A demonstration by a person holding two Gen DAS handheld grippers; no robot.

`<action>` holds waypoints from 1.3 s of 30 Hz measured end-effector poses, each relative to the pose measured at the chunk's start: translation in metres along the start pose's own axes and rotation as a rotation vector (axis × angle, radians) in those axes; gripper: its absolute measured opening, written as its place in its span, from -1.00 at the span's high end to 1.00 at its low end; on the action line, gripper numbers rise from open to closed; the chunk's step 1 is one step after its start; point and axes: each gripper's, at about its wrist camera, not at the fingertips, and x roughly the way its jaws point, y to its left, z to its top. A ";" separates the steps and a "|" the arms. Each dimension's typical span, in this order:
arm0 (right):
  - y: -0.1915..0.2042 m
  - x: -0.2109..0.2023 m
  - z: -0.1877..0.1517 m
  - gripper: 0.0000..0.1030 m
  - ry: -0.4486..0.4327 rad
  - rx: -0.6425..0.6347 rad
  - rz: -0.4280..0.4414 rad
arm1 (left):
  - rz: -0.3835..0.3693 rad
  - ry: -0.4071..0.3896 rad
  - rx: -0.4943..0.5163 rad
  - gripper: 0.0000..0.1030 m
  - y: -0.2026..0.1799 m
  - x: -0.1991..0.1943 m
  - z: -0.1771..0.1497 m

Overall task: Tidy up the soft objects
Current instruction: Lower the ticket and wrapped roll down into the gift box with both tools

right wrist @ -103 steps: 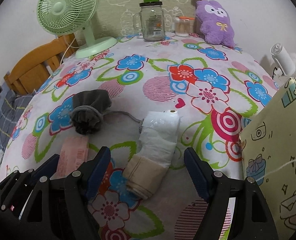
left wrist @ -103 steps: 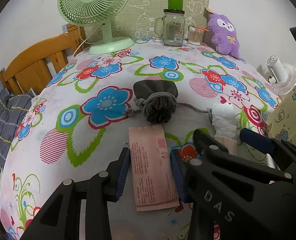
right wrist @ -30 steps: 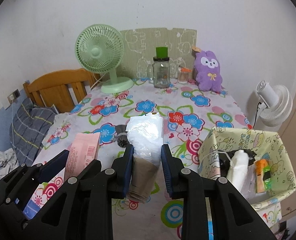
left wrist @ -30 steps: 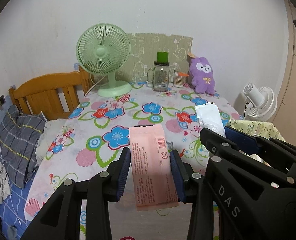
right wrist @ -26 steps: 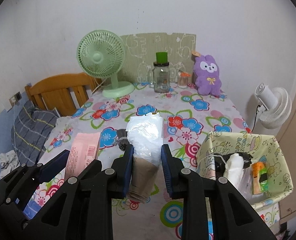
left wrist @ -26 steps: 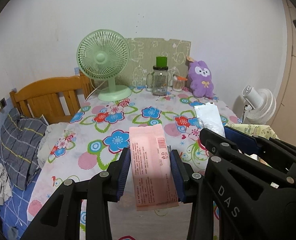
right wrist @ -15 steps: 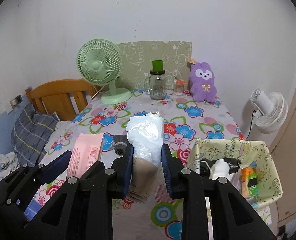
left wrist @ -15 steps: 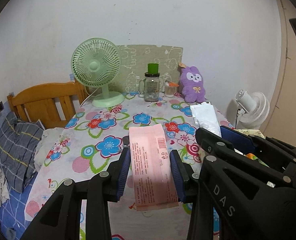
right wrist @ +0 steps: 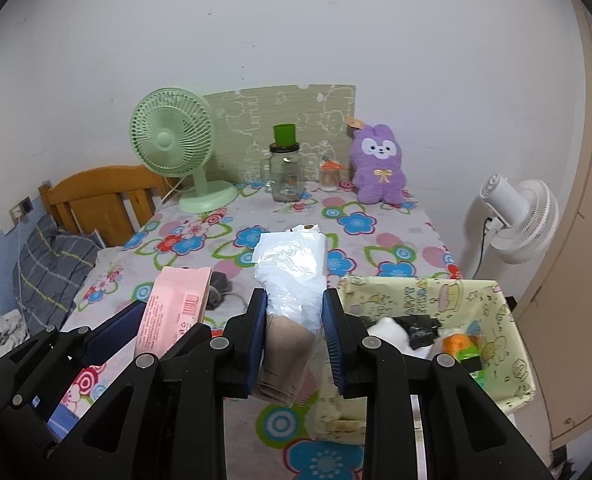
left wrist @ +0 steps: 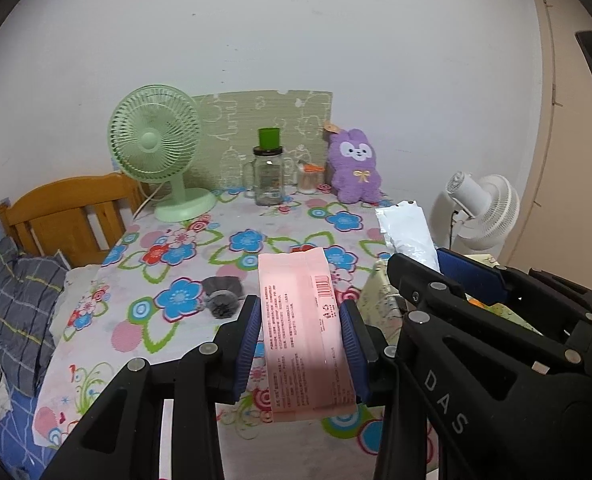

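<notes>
Two grippers held side by side above the near end of the flowered table (left wrist: 96,344), each tilted downward and each carrying a soft packet.

The left gripper (left wrist: 300,344) is clamped on a flat pink packet (left wrist: 304,332) that stands up toward 12 o'clock between its blue pads; at its 3 o'clock the right gripper (right wrist: 294,344) is clamped on a white plastic-wrapped bundle (right wrist: 292,276) with a beige lower end. Against the view a second ago, both have drawn back and risen with grips unchanged: the table looks smaller, and the gray drawstring pouch (left wrist: 221,296) lying on the cloth now shows at the left gripper's 11 o'clock. The patterned fabric bin (right wrist: 492,308), with things inside, sits at the right gripper's 3 o'clock, nearer than before.
</notes>
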 end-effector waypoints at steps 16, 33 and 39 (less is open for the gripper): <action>-0.049 0.005 0.004 0.40 -0.002 0.039 -0.066 | -0.097 0.002 0.040 0.21 -0.044 0.022 0.009; -0.104 0.025 -0.007 0.40 0.040 0.122 -0.134 | -0.168 0.058 0.094 0.20 -0.089 0.061 0.011; -0.118 0.037 -0.012 0.40 0.068 0.147 -0.145 | -0.180 0.090 0.108 0.20 -0.101 0.074 0.008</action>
